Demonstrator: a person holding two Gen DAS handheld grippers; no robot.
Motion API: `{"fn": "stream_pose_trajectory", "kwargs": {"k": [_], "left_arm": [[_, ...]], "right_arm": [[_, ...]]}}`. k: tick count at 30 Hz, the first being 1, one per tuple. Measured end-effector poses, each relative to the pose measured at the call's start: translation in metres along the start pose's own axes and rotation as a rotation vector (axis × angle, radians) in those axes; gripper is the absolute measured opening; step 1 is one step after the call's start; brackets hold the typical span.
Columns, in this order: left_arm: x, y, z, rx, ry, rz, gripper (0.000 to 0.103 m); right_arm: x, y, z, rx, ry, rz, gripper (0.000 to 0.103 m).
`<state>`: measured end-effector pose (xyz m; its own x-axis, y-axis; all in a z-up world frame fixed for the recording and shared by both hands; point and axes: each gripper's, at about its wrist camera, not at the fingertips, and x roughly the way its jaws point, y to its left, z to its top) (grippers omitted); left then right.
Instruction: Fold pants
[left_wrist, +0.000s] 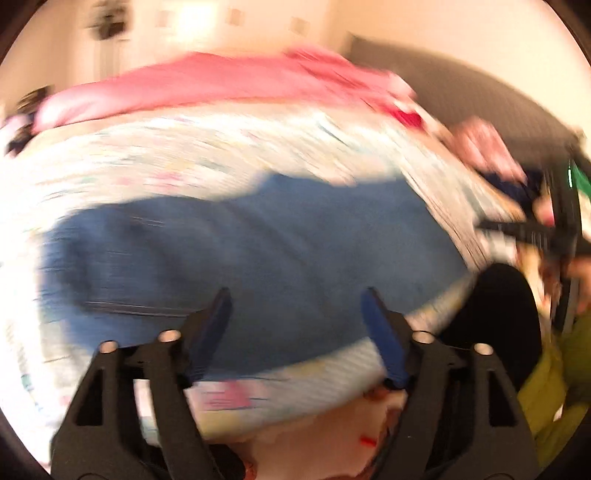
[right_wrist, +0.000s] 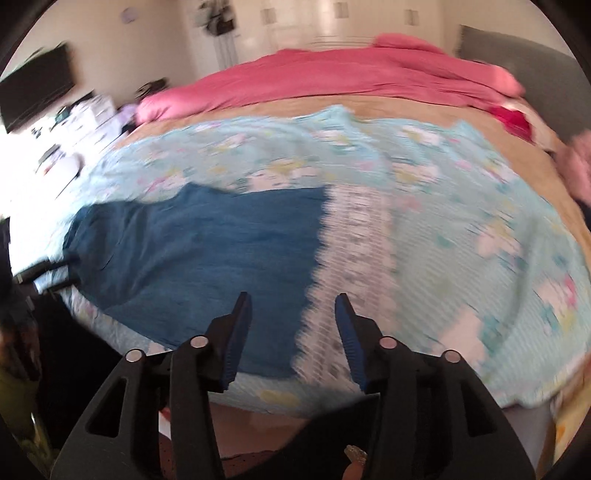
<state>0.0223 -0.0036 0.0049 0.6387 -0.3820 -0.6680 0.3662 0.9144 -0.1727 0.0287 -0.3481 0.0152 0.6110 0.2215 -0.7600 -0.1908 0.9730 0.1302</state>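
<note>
Bedroom setup: big bed (right_wrist: 424, 107) with a pale blue flowery sheet (right_wrist: 461, 229), pink duvet (right_wrist: 332, 81) bunched at the far side, a dark TV (right_wrist: 37, 92) on the wall. Blue pants (right_wrist: 207, 251) lie flat near the bed's close edge, looking already folded over. Left tool (left_wrist: 295, 299) stands wide, right tool (right_wrist: 293, 301) partly spread, both empty above the cloth. I'd smooth that layer, then pinch the corners squarely before the next fold.

Your bed (right_wrist: 388, 107) in tan sheet, light blue floral blanket (right_wrist: 443, 221) spread on it, blue pants (right_wrist: 207, 254) flat on the blanket, pink duvet (right_wrist: 332, 77) at the far side.
</note>
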Motion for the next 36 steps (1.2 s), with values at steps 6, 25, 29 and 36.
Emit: {"fn": "stream_pose_trajectory", "kwargs": {"k": [6, 25, 29, 36], "left_arm": [[-0.013, 0.094, 0.011, -0.264, 0.013, 0.283, 0.091], [-0.005, 0.117, 0.017, -0.268, 0.034, 0.352, 0.059], [-0.033, 0.099, 0.031, -0.229, -0.046, 0.330, 0.071], [-0.004, 0.052, 0.081, -0.122, -0.066, 0.171, 0.081]], "right_arm": [[0.036, -0.003, -0.001, 0.023, 0.102, 0.013, 0.046], [0.041, -0.016, -0.022, 0.105, 0.146, 0.048, 0.047], [0.028, -0.015, -0.012, 0.093, 0.089, 0.040, 0.047], [0.008, -0.040, 0.022, 0.100, -0.036, 0.002, 0.059]]}}
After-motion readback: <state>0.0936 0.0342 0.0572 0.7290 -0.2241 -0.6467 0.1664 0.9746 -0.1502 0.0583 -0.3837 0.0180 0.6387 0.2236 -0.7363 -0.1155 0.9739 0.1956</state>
